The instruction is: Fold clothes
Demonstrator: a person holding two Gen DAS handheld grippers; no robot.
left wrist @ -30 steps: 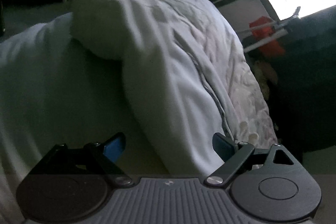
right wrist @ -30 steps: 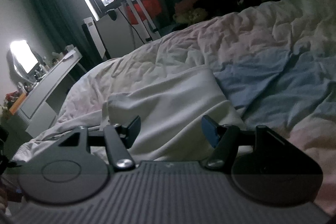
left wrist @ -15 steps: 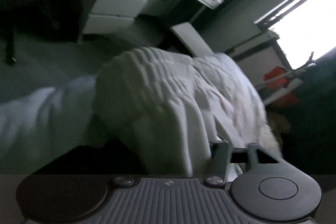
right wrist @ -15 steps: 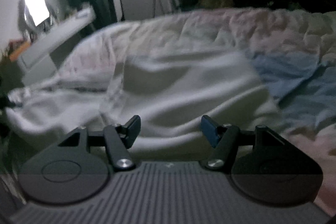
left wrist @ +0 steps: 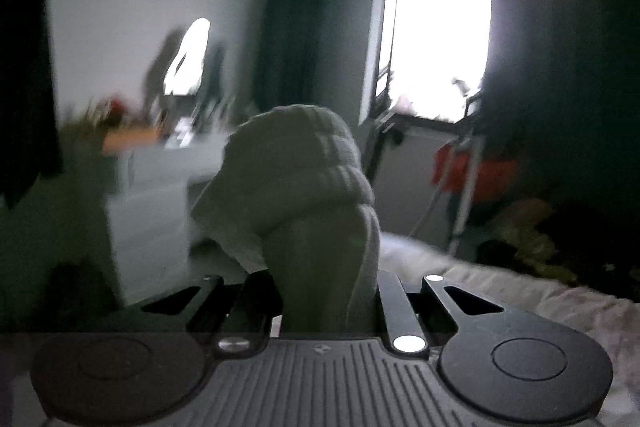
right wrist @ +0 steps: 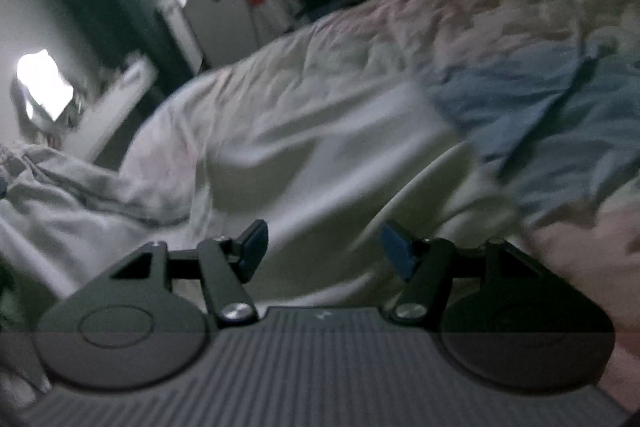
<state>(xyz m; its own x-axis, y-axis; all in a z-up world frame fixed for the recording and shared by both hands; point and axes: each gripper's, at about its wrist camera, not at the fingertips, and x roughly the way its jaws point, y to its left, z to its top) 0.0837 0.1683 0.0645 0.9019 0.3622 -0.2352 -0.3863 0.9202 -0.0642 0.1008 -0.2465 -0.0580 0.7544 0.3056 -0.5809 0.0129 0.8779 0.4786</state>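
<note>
The left gripper [left wrist: 326, 291] has its jaws closing on a bunch of white garment [left wrist: 296, 187], with the cloth pinched between the 2 fingers and filling the narrow gap. Above the fingers the fabric rises in a rounded, ribbed lump, thick and soft-looking, one loose flap hanging off to the left. The lump stands clear of the bed, in front of the room behind it.

The right gripper [right wrist: 322, 247] has its jaws wide apart and nothing between them. Its 2 fingers [right wrist: 252, 241], blue on their inner faces, sit low over the rest of the white garment [right wrist: 320, 163], which spreads across the bed [right wrist: 460, 11] just ahead of the fingertips. Here the cloth is smooth, pale and creased into broad soft folds, with a curved edge on its right side. The picture is too blurred to tell whether the fingertips touch it.

Beyond the garment, the bedding is rumpled, pinkish white farther off and light blue [right wrist: 540, 107] to the right. A bright window [left wrist: 440, 27] stands beyond, with dark curtains [left wrist: 304, 7] beside it, a white dresser [left wrist: 156, 195] to the left and something red [left wrist: 476, 171] on a stand below the window.
</note>
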